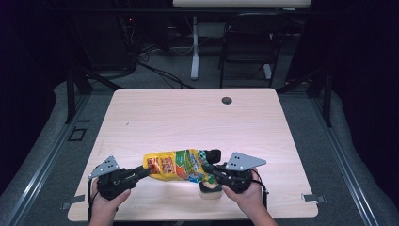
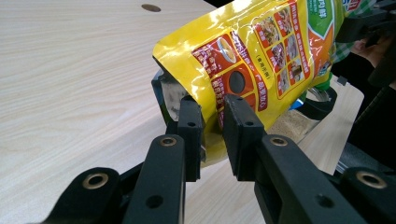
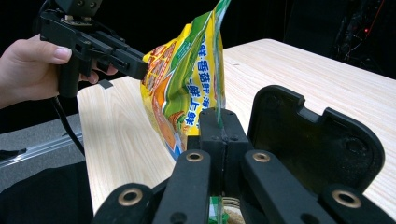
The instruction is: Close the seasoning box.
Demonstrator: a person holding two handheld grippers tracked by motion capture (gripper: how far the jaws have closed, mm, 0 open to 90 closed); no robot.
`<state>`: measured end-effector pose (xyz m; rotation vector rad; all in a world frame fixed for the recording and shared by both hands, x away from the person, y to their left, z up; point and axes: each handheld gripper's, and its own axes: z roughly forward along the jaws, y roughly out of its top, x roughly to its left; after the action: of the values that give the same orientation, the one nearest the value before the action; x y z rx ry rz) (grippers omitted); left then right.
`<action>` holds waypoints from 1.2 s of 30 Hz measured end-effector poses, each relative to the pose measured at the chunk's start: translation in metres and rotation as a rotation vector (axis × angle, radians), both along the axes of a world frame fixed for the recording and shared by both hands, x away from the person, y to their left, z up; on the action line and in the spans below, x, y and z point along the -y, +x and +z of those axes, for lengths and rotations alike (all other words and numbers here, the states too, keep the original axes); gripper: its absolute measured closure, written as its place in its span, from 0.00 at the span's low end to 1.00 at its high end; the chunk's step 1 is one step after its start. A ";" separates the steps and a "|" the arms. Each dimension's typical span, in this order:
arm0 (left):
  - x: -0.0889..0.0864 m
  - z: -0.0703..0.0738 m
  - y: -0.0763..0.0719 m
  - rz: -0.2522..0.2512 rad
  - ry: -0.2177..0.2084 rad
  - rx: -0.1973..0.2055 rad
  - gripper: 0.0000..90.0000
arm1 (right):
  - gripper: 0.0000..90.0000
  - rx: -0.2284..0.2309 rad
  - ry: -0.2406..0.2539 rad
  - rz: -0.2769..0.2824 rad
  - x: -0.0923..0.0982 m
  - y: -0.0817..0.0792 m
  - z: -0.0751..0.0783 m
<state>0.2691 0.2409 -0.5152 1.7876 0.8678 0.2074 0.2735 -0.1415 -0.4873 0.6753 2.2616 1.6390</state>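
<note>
A yellow and green seasoning pouch (image 1: 176, 165) hangs just above the light wood tabletop (image 1: 188, 117), stretched between two hand-held tools near the front edge. Below its right end sits a small clear container (image 1: 210, 190) with a black hinged lid (image 3: 308, 135) standing open; the left gripper view shows a pale, sandy powder (image 2: 292, 125) inside it. The right tool (image 1: 211, 172) has its jaws pressed together on the thin green top edge of the pouch, directly over the container. The left tool (image 1: 145, 172) meets the yellow bottom corner of the pouch, its jaws standing slightly apart with the corner between them; the left gripper view shows a narrow gap there, and whether the pads still press on the foil cannot be told. A person's hands (image 1: 244, 197) hold both tools from the near side.
</note>
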 end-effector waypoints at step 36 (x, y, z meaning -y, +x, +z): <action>0.003 -0.028 0.010 0.029 0.038 -0.088 0.83 | 1.00 0.018 -0.031 0.022 -0.015 0.001 0.011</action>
<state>0.2794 0.2378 -0.5433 1.8318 0.9581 0.1661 0.2749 -0.1267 -0.4768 0.6277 2.2842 1.6104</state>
